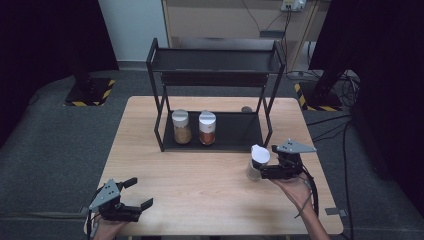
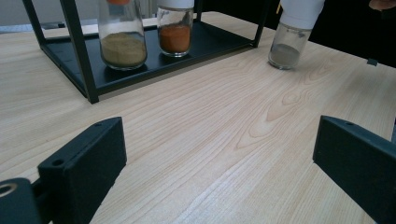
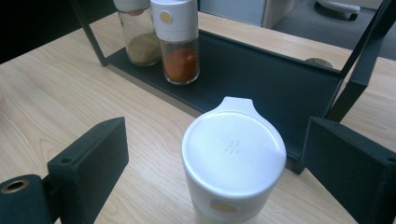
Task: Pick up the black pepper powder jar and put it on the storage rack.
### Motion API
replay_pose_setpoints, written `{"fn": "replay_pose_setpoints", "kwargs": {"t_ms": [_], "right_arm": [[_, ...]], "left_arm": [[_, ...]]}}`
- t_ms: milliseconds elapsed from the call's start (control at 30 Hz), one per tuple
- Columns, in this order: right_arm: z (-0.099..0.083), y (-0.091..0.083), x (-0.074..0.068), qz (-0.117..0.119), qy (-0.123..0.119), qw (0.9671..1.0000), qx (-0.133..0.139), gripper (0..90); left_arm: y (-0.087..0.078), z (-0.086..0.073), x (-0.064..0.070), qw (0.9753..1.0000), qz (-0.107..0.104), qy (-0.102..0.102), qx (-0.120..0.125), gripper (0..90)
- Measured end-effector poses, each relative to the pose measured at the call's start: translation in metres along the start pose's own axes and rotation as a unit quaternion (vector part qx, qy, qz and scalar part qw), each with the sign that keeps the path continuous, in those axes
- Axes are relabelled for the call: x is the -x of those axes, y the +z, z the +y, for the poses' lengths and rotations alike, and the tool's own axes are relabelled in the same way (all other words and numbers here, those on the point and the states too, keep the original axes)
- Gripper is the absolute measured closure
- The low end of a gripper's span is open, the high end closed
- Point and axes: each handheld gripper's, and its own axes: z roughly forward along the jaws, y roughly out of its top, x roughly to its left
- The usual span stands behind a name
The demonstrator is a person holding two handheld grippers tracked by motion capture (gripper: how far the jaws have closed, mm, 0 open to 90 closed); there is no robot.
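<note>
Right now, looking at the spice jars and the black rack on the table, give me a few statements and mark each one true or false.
1. Two white-capped glass spice jars stand on the black metal rack's lower shelf. True.
2. The right gripper has a third white-capped glass jar between its fingers. True.
3. The left gripper grips a jar. False: it is open with nothing between its fingers.
4. The third jar stands on the rack's top shelf. False: it is over the light wooden table, in front of the rack.

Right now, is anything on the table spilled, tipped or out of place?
Nothing is spilled or tipped. One white-capped spice jar stands upright on the bare table, apart from the two jars on the black rack. The right gripper has its jaws open either side of it.
</note>
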Motion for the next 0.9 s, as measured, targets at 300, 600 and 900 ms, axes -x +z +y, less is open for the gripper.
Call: {"fn": "replay_pose_setpoints", "kwargs": {"t_ms": [300, 600, 900], "right_arm": [[0.002, 0.022, -0.001, -0.011, 0.012, 0.9995, -0.026, 9.3], [-0.002, 0.033, 0.0, -0.02, 0.017, 0.9989, -0.038, 12.8], [-0.006, 0.043, -0.003, -0.028, 0.016, 0.9985, -0.045, 21.4]], "left_arm": [[0.0, 0.0, 0.0, 1.0, 0.0, 0.001, -0.002, 1.7], [0.0, 0.0, 0.0, 1.0, 0.0, 0.001, -0.001, 1.7], [0.0, 0.0, 0.0, 1.0, 0.0, 0.002, -0.002, 1.7]]}}
